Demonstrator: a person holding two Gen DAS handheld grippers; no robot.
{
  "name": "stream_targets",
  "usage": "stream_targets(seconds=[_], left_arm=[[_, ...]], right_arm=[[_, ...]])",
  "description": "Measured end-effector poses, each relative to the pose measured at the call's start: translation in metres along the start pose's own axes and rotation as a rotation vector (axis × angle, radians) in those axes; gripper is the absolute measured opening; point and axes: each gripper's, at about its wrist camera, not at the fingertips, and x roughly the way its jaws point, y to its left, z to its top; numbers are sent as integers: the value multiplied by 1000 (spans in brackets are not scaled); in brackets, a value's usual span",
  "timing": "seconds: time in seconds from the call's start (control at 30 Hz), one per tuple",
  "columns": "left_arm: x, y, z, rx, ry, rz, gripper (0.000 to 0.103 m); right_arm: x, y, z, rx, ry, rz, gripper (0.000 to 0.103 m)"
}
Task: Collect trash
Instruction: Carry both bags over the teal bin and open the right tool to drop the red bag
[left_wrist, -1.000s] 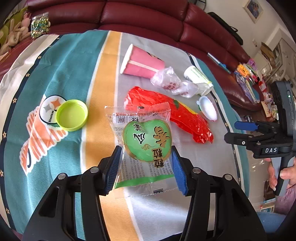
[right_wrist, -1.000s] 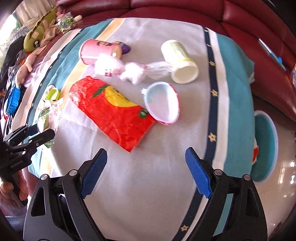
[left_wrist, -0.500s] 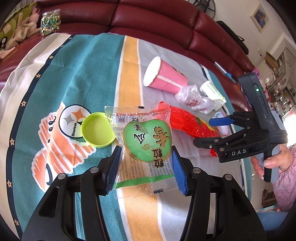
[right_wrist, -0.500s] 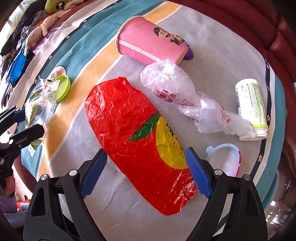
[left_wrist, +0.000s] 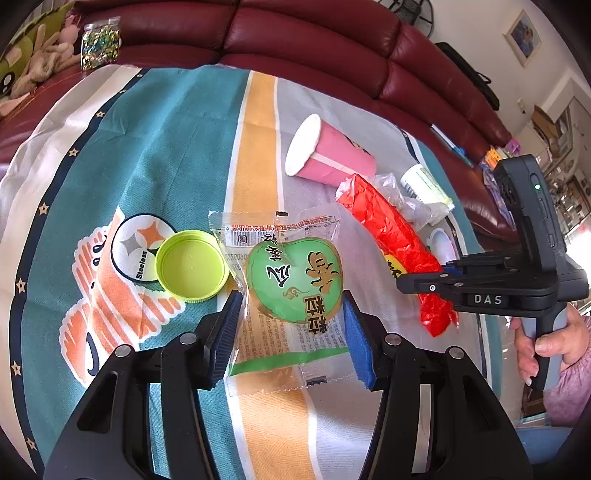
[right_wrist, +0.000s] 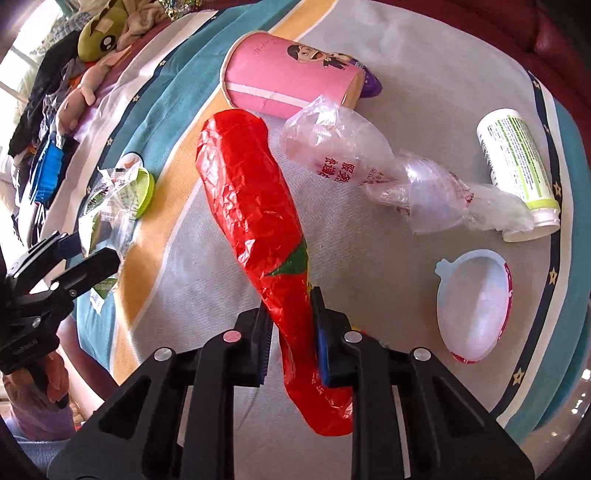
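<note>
On the striped cloth (left_wrist: 177, 147) spread over the dark red sofa (left_wrist: 314, 44), your trash lay scattered, and you had a piece in each tool. Your left gripper (left_wrist: 291, 325) held the clear snack packet (left_wrist: 291, 284) with the green label, its blue pads pressed against the packet's two sides at a middling width. Just left of that packet, in the left wrist view, sat the lime green lid (left_wrist: 192, 266), open side up, partly over the round badge printed on the cloth.

Your right gripper (right_wrist: 291, 332) was closing its jaws on the red crinkled bag (right_wrist: 255, 206). The bag was already squeezed narrow between the pads near its near end, and its long body stretched away toward the far side. Beyond the bag's far tip the pink paper cup (right_wrist: 288, 81) lay on its side, mouth to the left. To the right of the bag lay the crumpled clear plastic bag (right_wrist: 354, 162), touching the cup at its far end and reaching right to the white bottle (right_wrist: 517, 166), also on its side. Nearer you on the right sat the pale blue cap (right_wrist: 472, 306) with a red rim, well apart from the red bag. Soft toys (right_wrist: 99, 40) were piled at the far left edge.
</note>
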Motion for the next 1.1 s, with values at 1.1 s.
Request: stream_targets(seconds=[1.1], left_arm=[[72, -304, 26, 492, 74, -229, 54]], right_arm=[[-188, -260, -171, 538, -357, -158, 16]])
